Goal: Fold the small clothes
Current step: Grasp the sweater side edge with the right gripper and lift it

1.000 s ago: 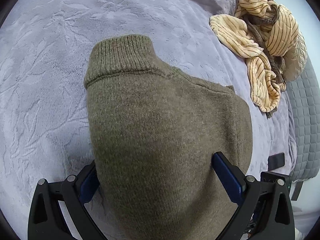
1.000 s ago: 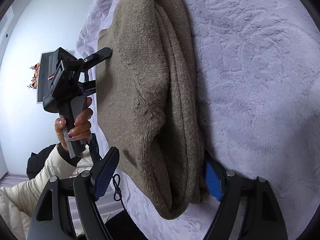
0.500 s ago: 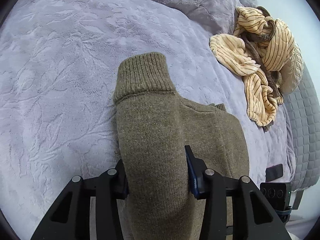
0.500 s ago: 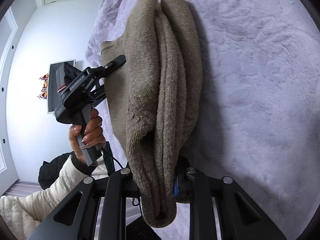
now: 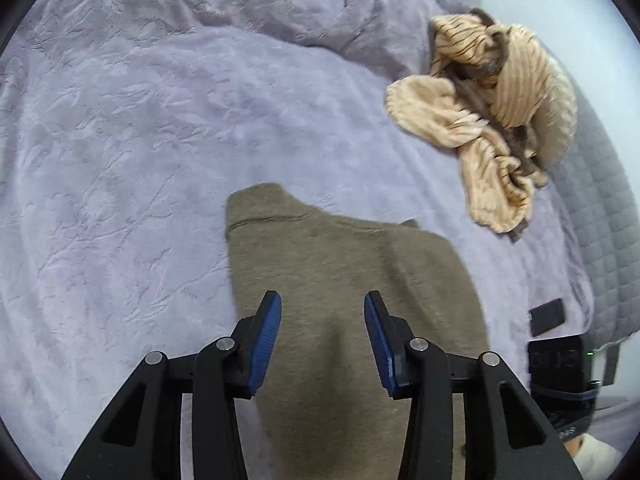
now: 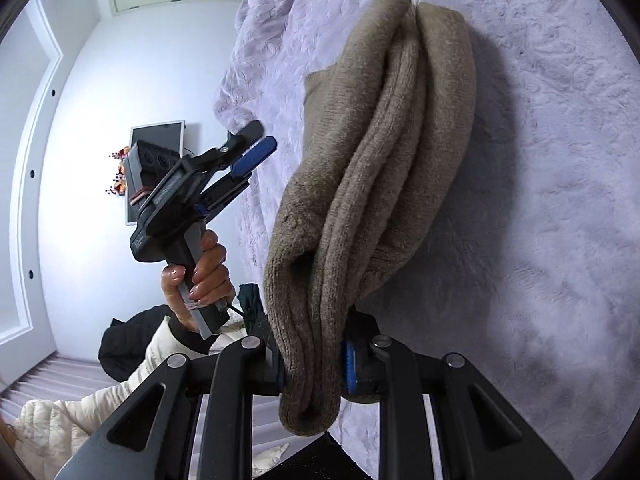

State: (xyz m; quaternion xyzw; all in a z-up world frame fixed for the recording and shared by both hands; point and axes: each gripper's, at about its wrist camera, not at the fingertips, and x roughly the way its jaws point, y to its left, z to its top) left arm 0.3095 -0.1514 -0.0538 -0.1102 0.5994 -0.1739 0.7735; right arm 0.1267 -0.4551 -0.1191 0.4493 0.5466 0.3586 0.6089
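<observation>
A folded olive-brown knit sweater (image 5: 340,280) lies on the lilac bed cover (image 5: 140,160). My left gripper (image 5: 322,320) is open and empty, lifted just above the sweater's near part. In the right wrist view my right gripper (image 6: 314,364) is shut on the bunched edge of the sweater (image 6: 380,168) and holds its stacked layers up off the cover (image 6: 560,200). The left gripper (image 6: 252,148) shows there too, open, off to the left of the sweater.
A crumpled tan striped garment (image 5: 492,120) lies at the back right of the bed. A grey quilted cover (image 5: 600,240) runs along the right edge. A small dark device (image 5: 546,316) lies near it. A white wall (image 6: 100,100) stands beyond the bed.
My left gripper has let go of the sweater, opened and drawn back. My right gripper closed on the sweater's edge and now holds it lifted.
</observation>
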